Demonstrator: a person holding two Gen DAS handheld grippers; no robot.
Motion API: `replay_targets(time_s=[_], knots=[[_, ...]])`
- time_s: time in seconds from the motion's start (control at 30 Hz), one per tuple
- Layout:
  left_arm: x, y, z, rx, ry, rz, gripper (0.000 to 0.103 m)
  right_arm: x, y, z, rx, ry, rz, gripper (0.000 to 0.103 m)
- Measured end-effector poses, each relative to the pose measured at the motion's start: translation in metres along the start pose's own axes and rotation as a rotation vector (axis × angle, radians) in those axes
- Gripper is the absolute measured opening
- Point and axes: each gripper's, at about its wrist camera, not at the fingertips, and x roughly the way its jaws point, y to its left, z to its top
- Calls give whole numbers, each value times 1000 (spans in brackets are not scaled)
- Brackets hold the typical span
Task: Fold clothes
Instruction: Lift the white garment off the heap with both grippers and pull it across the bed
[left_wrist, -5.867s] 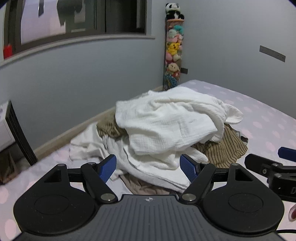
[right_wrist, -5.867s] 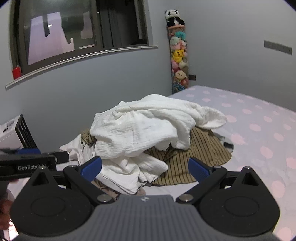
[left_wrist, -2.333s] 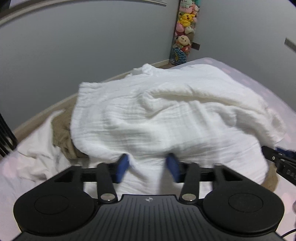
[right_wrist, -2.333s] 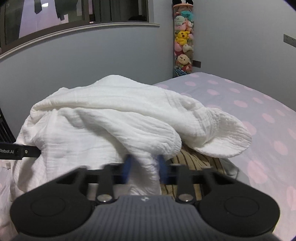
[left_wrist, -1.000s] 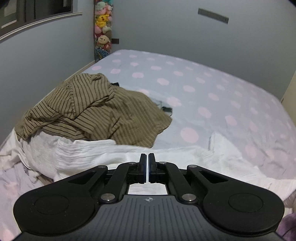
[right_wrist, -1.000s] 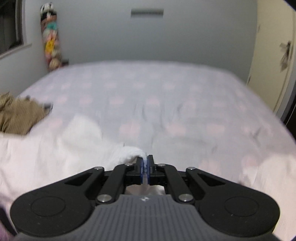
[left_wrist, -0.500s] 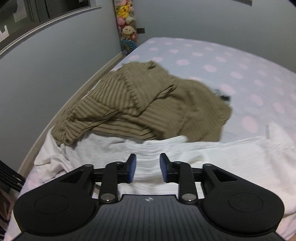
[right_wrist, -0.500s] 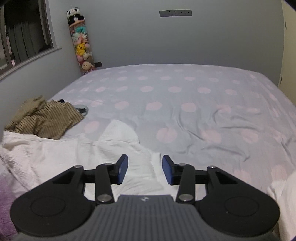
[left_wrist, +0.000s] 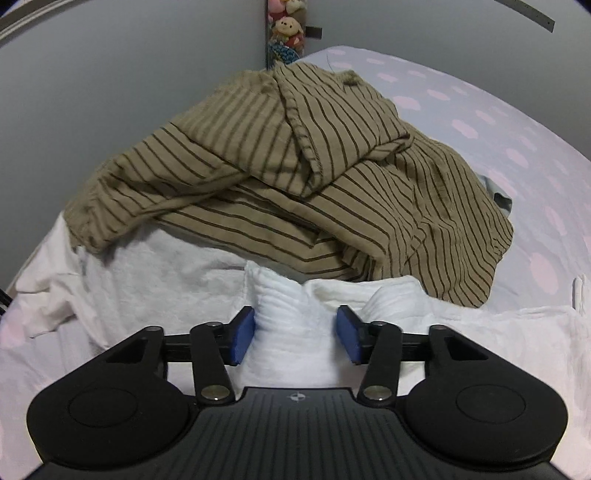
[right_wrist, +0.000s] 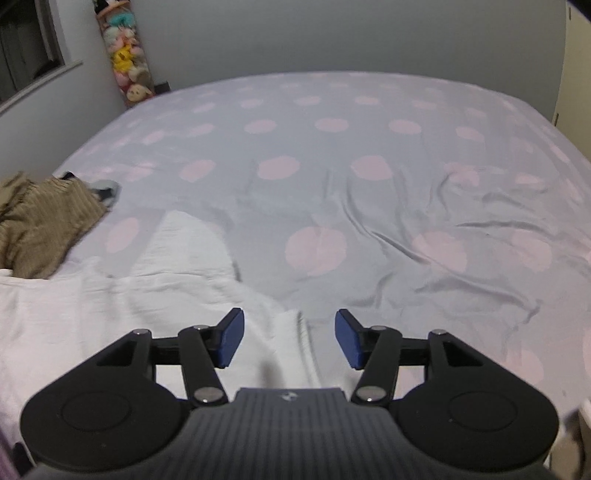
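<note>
Both claws gape, gripping nothing: your left claw (left_wrist: 295, 334) straddles a bunched ridge of the white crinkled-cotton garment (left_wrist: 461, 339), right claw (right_wrist: 286, 338) over its edge. It lies spread on the dotted lilac bed (right_wrist: 369, 147), unfolded; brown striped shirt (left_wrist: 295, 166) heaped, unfolded.

Your striped shirt (left_wrist: 295, 166) covers the pile beneath it; only the rim of a white cloth (left_wrist: 147, 273) shows under its near edge. A grey scrap (left_wrist: 498, 195) peeks from behind its right side, too little to name. The toy column (left_wrist: 286, 33) is cut off at the top edge. In the right wrist view the white garment (right_wrist: 110, 302) runs off the left edge, and the toys (right_wrist: 127, 55) there are blurred.
</note>
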Motion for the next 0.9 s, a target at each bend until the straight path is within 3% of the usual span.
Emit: replay_targets(time_s=[0.2,0.27,0.3,0.37,0.5,0.7,0.9], knots=[[16,-4,5,-44,13,12,20,65,-11,0,60,104,7,55],[14,-3,6,-61,11,17,16,79,-13,-6,90,139,29,42],[13,-2,7,-69,9,21,14,82,-15,-9,110,142,44,27],[8,0,9,-91,1,29,13,80,-18,-12,143,122,61,20],[-11,-4,12,-105,-25,21,11,46,-23,-5,139,36,-4,11],[-51,-40,16,-41,-58,-46,11,-28,-62,9,179,-115,-128,9],[-83,-120,-11,121,-38,-217,11,-99,-115,-10,252,-219,-330,10]])
